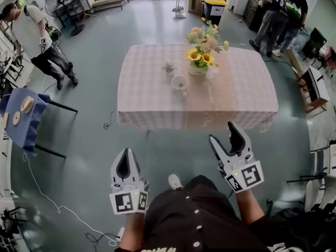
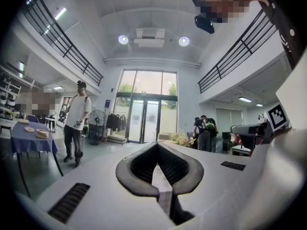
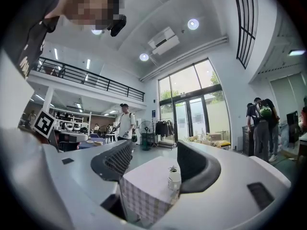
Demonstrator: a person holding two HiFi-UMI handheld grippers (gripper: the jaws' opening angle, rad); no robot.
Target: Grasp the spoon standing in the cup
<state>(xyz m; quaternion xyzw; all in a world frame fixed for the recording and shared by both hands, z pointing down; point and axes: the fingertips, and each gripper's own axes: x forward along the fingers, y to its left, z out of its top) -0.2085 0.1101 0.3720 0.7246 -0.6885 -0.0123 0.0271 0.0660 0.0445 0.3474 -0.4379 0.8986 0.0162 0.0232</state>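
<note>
A white cup (image 1: 179,82) stands near the middle of a table under a pale checked cloth (image 1: 147,96). The spoon in it is too small to make out. Both grippers hang well short of the table's near edge, over the floor. My left gripper (image 1: 125,160) is shut with nothing in it; in the left gripper view its pads (image 2: 157,145) meet at the tips. My right gripper (image 1: 227,135) is open and empty. In the right gripper view the table (image 3: 144,186) and the cup (image 3: 173,178) show between the spread fingers of that gripper (image 3: 156,150).
A vase of flowers (image 1: 202,56) and a small plant (image 1: 168,67) stand behind the cup. A blue-draped table (image 1: 23,117) is at the left, with a person (image 1: 37,38) and a fan (image 1: 63,1) beyond. Two people (image 1: 278,14) stand at the far right. A cable (image 1: 47,198) lies on the floor.
</note>
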